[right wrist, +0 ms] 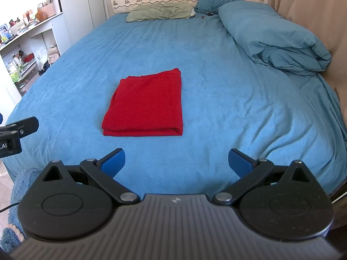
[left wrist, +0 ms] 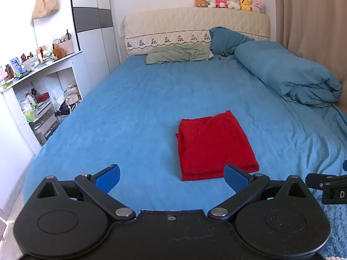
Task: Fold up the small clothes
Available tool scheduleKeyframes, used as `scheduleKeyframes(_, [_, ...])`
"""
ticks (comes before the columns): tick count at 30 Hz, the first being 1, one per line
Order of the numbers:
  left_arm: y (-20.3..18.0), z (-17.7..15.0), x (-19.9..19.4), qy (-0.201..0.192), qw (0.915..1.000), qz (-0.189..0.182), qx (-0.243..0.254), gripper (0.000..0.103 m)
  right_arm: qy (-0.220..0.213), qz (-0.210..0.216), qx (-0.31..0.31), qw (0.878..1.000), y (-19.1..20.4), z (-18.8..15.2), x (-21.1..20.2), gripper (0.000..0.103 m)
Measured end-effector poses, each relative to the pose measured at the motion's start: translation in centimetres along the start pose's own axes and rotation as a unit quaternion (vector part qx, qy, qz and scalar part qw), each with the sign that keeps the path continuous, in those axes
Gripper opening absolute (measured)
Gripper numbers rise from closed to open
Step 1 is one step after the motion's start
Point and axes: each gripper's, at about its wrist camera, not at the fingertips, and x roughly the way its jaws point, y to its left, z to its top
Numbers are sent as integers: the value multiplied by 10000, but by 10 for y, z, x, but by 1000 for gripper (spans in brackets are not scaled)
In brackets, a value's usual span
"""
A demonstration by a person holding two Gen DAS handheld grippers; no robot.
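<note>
A red garment (left wrist: pixel 214 145) (right wrist: pixel 147 104) lies folded into a neat rectangle on the blue bed sheet (left wrist: pixel 130 112) (right wrist: pixel 227 99). My left gripper (left wrist: pixel 172 178) hovers over the near edge of the bed, open and empty, with the garment just beyond its right finger. My right gripper (right wrist: pixel 176 162) is also open and empty, pulled back from the garment, which lies ahead and slightly left. In the right wrist view, part of the left gripper's body (right wrist: pixel 15 134) shows at the left edge. In the left wrist view, part of the right gripper's body (left wrist: pixel 327 186) shows at the right edge.
A rolled blue duvet (left wrist: pixel 288 75) (right wrist: pixel 275 34) lies along the bed's right side. A green pillow (left wrist: pixel 180 54) (right wrist: pixel 160 10) rests at the headboard (left wrist: pixel 195 26), which carries plush toys (left wrist: pixel 229 2). Cluttered white shelves (left wrist: pixel 39 82) (right wrist: pixel 23 49) stand left. A blue rug (right wrist: pixel 19 186) lies below.
</note>
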Motion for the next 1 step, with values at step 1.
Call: scheduleKeyframes(1, [0, 0, 1, 9, 10000, -3, 9, 103, 3, 4, 7, 10000, 0, 0, 0, 103])
